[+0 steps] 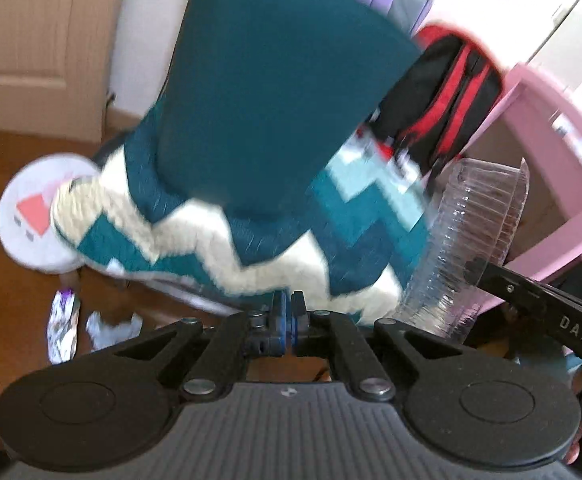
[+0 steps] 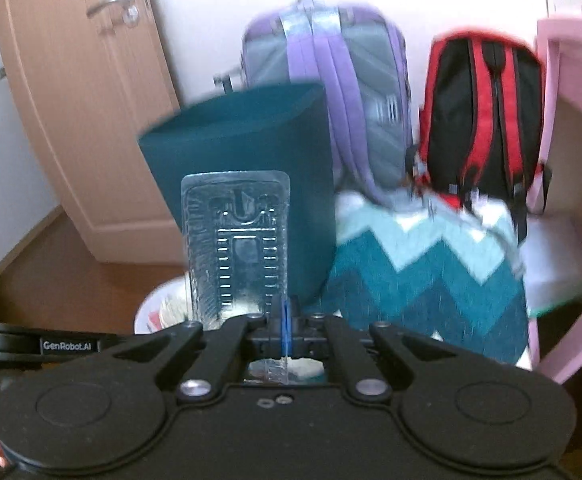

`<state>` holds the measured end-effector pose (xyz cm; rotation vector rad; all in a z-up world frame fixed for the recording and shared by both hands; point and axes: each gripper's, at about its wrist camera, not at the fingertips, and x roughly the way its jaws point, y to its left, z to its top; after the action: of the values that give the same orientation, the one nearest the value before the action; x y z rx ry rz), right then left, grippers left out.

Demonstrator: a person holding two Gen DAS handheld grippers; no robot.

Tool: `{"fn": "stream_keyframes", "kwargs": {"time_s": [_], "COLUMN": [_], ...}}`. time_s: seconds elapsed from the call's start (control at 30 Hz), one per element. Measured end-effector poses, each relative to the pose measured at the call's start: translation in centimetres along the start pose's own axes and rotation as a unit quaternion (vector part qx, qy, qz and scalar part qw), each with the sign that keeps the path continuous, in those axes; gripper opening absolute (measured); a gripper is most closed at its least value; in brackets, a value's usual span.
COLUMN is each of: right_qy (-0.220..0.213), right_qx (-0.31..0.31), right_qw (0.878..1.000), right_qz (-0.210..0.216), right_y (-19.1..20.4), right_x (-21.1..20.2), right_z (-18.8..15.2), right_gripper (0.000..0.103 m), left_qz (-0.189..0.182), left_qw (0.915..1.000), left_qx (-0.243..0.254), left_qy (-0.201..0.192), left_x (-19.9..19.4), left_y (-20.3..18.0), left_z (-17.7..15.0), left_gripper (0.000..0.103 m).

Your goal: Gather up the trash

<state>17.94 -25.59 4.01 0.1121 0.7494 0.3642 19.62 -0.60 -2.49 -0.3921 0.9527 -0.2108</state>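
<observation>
Right wrist view: my right hand-held gripper [image 2: 285, 320] is clenched on a clear plastic tray [image 2: 237, 240], which stands upright in front of a teal bin [image 2: 247, 128]. Left view: my left hand-held gripper [image 1: 289, 308] is clenched with nothing between the pads, above a zigzag rug [image 1: 195, 240]. Foil wrapper [image 1: 63, 328] and crumpled paper [image 1: 111, 330] lie on the floor [image 1: 19, 304], beside a white bag [image 1: 31, 220].

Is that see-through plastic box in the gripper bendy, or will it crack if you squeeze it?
The clear plastic container looks thin and ribbed, so probably light and bendy. The right gripper pinches only its edge, so it may wobble or slip. Hard squeezing likely dents it.
</observation>
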Motion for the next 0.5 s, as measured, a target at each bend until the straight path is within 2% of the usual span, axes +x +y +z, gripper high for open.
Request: {"fn": "stream_keyframes", "kwargs": {"time_s": [0.2,0.4,0.47,0.5], "right_qy": [0.061,0.110,0.122,0.127], "right_qx": [0.033,0.046,0.049,0.049], "right_qw": [0.998,0.993,0.991,0.991], "right_qz": [0.005,0.006,0.007,0.008], "right_y": [-2.6,-4.5,-4.9,-5.0], "right_x": [5.7,11.8,13.5,14.4], "right_z": [-5.2,-9.2,-10.1,-10.6], "right_gripper": [0.001,0.001,0.001,0.001], "left_qz": [0.030,0.081,0.099,0.106], "left_qw": [0.9966,0.9859,0.9814,0.9793], "left_qx": [-0.016,-0.033,-0.031,-0.030], "left_qy": [0.074,0.142,0.161,0.170], "left_x": [7.8,16.1,18.6,19.8], "left_y": [2.7,6.9,8.1,8.6], "left_z": [-2.9,-5.0,-5.3,-5.4], "left_gripper": [0.003,0.005,0.010,0.016]}}
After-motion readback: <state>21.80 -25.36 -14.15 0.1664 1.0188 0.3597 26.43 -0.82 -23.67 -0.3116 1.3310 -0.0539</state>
